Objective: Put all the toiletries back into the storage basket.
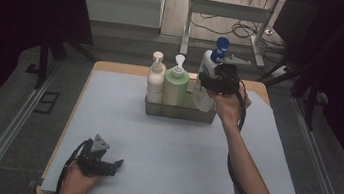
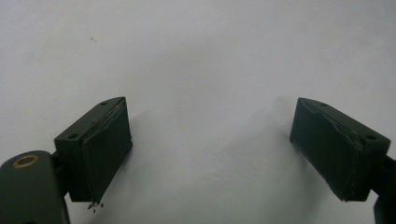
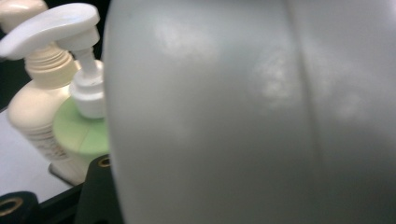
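We work at the bench (image 1: 178, 148), covered w/ a pale blue-grey mat, largest thing in sight. At its far middle sits the metal caddy (image 1: 178, 111), a low tray holding bottles in a row: cream pump bottle (image 1: 155, 78) at the left, green pump bottle (image 1: 175, 84) beside it, touching or nearly so.

Third in line is the white bottle w/ blue cap (image 1: 208, 74), at the caddy's right end. It stands tilted, top leaning right, its lower part at or just inside the caddy's end; can't tell if it rests on the caddy floor yet. Our right claw (image 1: 208, 81) pinches its body from the side: in the right gripper view the white bottle's wall (image 3: 243, 116) sits right up against the lens, claw half spread around it.

Left claw (image 1: 113, 166) rests low on the mat near the bench's near-left corner, spread wide, nothing between the pads (image 2: 109, 140).

Judgement: two bottles placed, third approx. mid-placement or mid-removal; we can't say which. Left to do: settle it upright & let go, or lift clear.
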A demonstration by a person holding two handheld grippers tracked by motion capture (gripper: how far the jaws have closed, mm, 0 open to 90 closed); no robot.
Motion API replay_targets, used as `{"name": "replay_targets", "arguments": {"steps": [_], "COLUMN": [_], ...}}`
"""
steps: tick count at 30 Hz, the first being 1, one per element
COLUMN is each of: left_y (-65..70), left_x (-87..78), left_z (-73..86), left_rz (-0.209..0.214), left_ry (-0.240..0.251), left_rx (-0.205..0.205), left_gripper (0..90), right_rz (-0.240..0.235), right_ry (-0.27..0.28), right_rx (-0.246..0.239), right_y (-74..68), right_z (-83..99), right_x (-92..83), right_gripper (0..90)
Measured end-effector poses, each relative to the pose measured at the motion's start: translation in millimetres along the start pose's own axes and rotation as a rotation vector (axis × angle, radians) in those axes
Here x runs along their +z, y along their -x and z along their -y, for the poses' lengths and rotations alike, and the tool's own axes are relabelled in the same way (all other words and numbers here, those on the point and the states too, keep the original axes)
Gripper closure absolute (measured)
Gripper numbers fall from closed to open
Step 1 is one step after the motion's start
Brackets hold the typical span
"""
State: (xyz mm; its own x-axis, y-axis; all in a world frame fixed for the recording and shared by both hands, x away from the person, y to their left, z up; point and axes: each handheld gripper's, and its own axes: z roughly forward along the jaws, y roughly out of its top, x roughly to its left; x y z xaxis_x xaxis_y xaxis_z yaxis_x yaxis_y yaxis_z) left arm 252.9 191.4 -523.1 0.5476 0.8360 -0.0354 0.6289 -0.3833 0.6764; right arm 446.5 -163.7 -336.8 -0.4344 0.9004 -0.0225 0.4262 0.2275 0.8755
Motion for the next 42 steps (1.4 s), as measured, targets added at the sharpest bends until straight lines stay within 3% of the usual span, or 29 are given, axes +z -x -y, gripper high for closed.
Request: {"name": "replay_targets", "arguments": {"steps": [7,18,42], "left_y": [0.0,-0.1,0.1], "left_x": [-0.1,-0.1,0.1], "left_z": [0.0,0.1,0.2], "left_rz": [0.000,0.001,0.000], "left_ry": [0.000,0.001,0.003], "left_rx": [0.000,0.000,-0.001], "left_gripper": [12.3,12.3,12.3], "right_rz": [0.009,0.021,0.027], "right_ry": [0.001,-0.008,-0.068], "right_rx": [0.024,0.021,0.016], "right_y": [2.1,1.8,-0.5], "right_z": [-0.3,9.3,43.9], "right_x": [15.0,35.3,55.9], "right_gripper": [40.6,40.6,40.5]}}
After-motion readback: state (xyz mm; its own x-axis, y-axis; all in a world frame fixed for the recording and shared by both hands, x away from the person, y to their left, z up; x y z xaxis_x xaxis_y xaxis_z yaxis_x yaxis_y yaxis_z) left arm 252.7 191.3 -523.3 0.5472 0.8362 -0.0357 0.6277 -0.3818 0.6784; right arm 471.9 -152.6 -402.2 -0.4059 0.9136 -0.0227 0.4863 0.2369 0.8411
